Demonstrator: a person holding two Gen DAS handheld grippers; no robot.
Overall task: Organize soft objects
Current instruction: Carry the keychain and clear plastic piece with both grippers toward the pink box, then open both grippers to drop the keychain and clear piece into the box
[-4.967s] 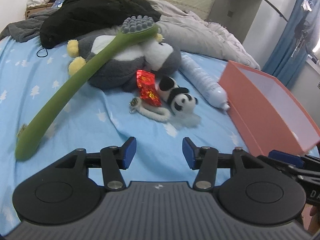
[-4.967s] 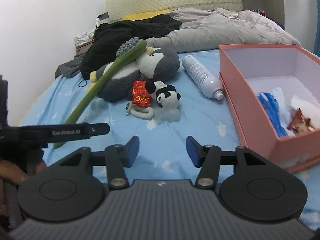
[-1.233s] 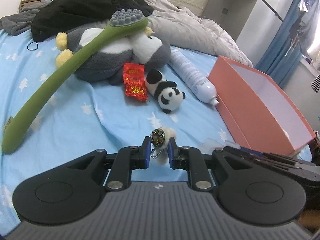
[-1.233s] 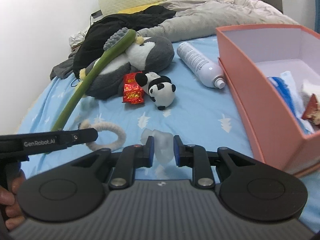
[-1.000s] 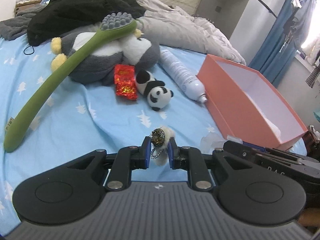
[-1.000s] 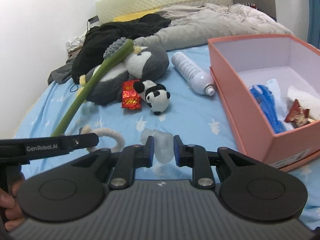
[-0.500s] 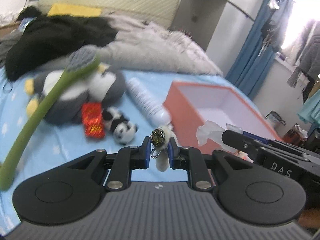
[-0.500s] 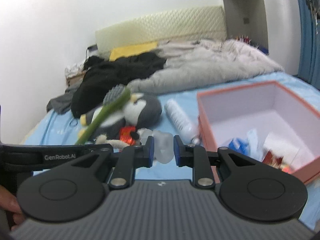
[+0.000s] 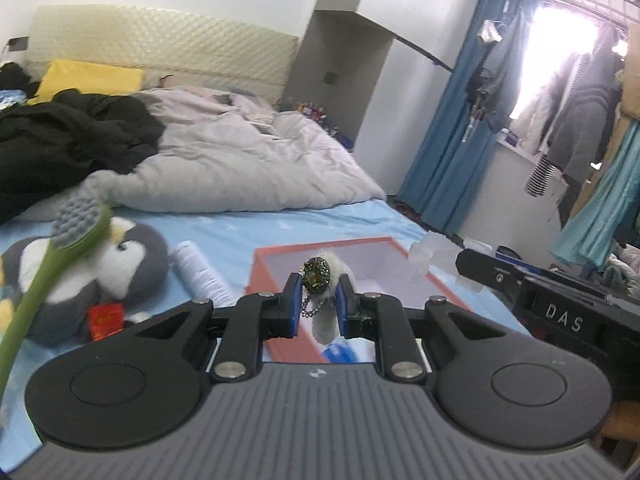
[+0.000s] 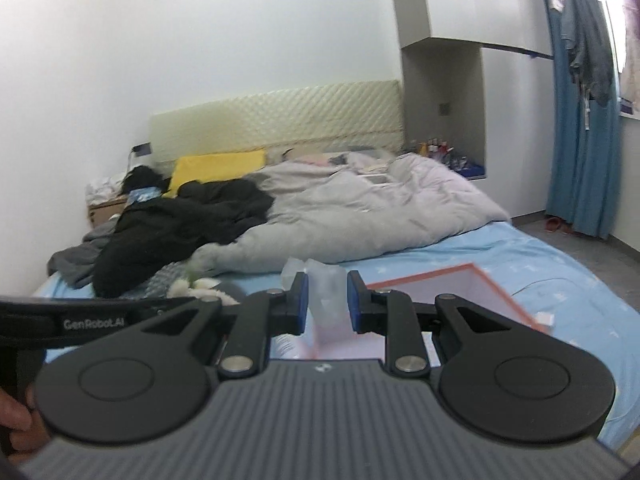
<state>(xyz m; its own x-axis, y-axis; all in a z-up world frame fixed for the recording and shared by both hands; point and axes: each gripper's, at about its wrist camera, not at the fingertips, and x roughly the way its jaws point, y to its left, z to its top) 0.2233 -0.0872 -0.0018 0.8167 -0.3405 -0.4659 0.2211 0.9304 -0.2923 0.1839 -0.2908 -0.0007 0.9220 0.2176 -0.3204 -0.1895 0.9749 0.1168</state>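
Room: a bedroom is seen, with white walls, a padded headboard [image 10: 276, 120] and blue curtains [image 9: 452, 132] by a bright window.
Bed: a blue sheet [image 9: 256, 228] with small white marks is spread over it; a rumpled grey duvet [image 9: 240, 164] and black clothes [image 9: 60, 136] are piled toward the headboard.
Box: an open orange box [image 9: 260, 276] with a pale inside is set on the sheet, in front of both tongs.
Penguin toy: a grey and white penguin [image 9: 124, 260] is laid left of the box, with a long green brush [image 9: 60, 256] resting across it.
Bottle: a white bottle [image 9: 200, 272] is laid between the penguin and the box.
Left tongs: the left tongs [image 9: 318, 300] are closed on a fluffy white keyring [image 9: 324, 308] with a dark beaded charm and a small chain, held above the box's near end.
Right tongs: the right tongs [image 10: 326, 300] are closed on a crumpled clear plastic wrapper [image 10: 326, 292], held above the sheet at the box's near corner.
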